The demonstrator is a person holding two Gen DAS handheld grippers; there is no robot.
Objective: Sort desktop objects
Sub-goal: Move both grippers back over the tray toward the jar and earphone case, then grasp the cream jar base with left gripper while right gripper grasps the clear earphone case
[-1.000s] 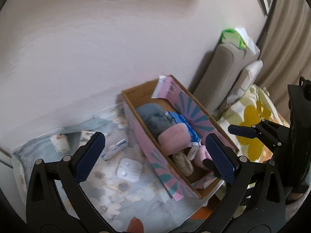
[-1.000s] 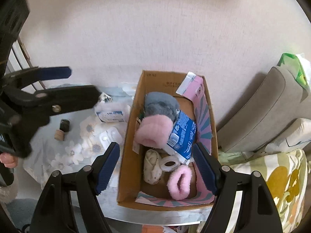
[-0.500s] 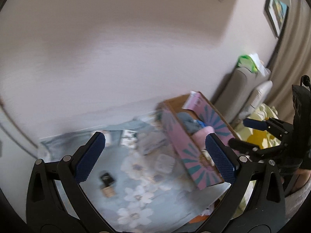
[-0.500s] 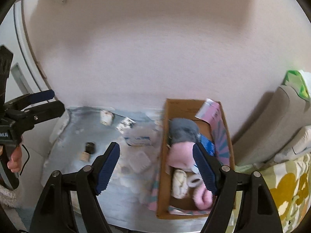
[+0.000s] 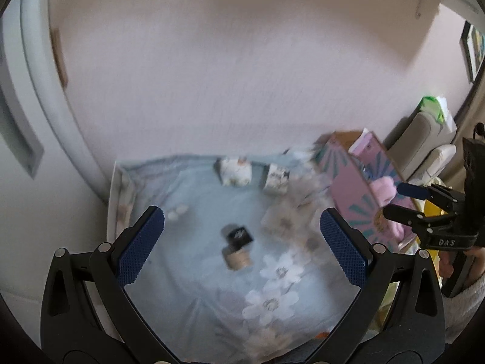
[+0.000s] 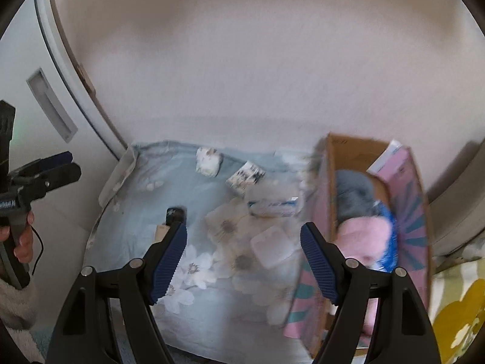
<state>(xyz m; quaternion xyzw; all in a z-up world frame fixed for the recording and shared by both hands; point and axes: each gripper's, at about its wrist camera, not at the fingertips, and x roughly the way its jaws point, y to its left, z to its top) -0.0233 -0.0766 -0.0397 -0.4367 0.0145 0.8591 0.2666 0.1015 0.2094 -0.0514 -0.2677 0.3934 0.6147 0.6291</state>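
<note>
While both grippers hang empty, step looks like reach for next item: left gripper [image 5: 242, 242] spread over bottle [image 5: 237, 247] mid-desk; right gripper [image 6: 242, 257] spread above flat case [image 6: 271, 246] beside box [image 6: 330, 163] at desk right edge. Next: descend, straddle bottle, close. Open cloth [image 5: 182, 273] around bottle, left edge near

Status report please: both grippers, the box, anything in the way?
Left gripper open, empty. Right gripper open, empty. Cardboard box part filled. Small bottle loose on cloth; nothing blocking.

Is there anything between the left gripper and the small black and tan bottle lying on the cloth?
Nothing visible. The left gripper is open above the floral cloth, and the small bottle lies alone between its fingers, apart from other items.
</note>
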